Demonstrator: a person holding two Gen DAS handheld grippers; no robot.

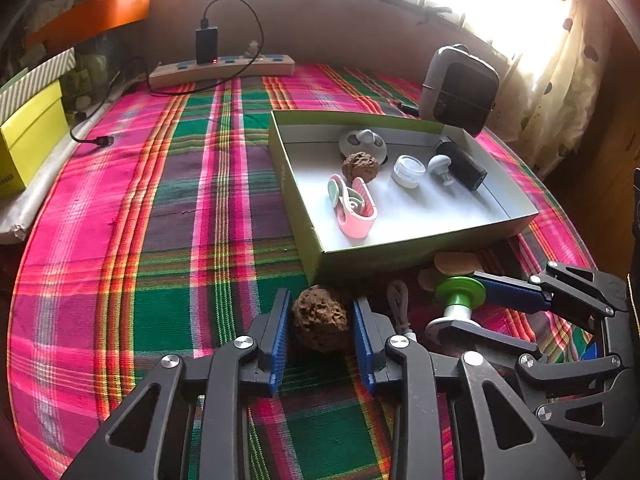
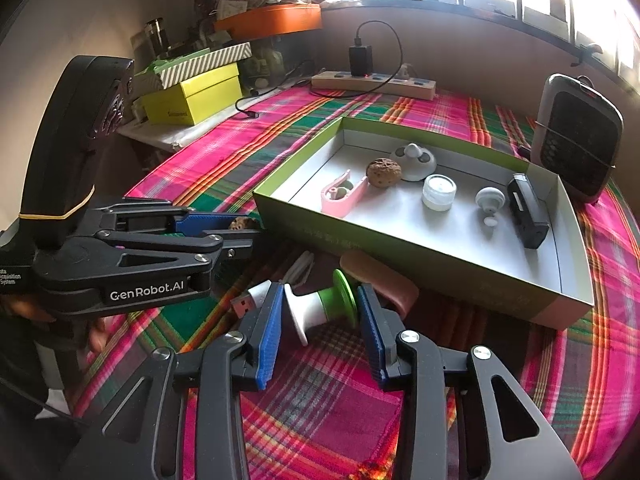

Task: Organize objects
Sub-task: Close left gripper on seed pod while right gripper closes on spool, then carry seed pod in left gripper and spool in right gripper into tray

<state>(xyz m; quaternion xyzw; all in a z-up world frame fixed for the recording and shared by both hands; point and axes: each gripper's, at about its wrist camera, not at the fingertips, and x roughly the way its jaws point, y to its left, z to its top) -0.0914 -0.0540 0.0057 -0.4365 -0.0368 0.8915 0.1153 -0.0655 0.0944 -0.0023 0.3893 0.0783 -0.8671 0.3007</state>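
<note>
A table under a bright plaid cloth (image 1: 168, 208) in pink, green and orange fills the room's middle, with a window behind it. On the cloth sits a shallow green box (image 1: 400, 258) with a pale inside, holding a pink clip (image 1: 354, 210), a brown walnut-like nut (image 1: 360, 165), a small clear jar (image 1: 408, 170), a black oblong device (image 1: 464, 164), a grey knob (image 1: 439, 168) and a pale round gadget (image 1: 363, 142). Beyond the box stands a grey speaker-like unit (image 1: 460, 84), and at the far edge lies a power strip (image 1: 224, 69) with a black charger plugged in. Just in front of the box's near wall, the left gripper (image 1: 322, 332) straddles a second rough brown nut (image 1: 320, 318) on the cloth; its blue pads stand partly open, close on either side, and whether they press it I cannot tell. Beside it the right gripper (image 2: 318, 312) has its pads closed against a green-and-white spool (image 2: 324, 306) lying tipped on the cloth, next to a USB stick (image 2: 250, 300) and a tan flat piece (image 2: 384, 280)
</note>
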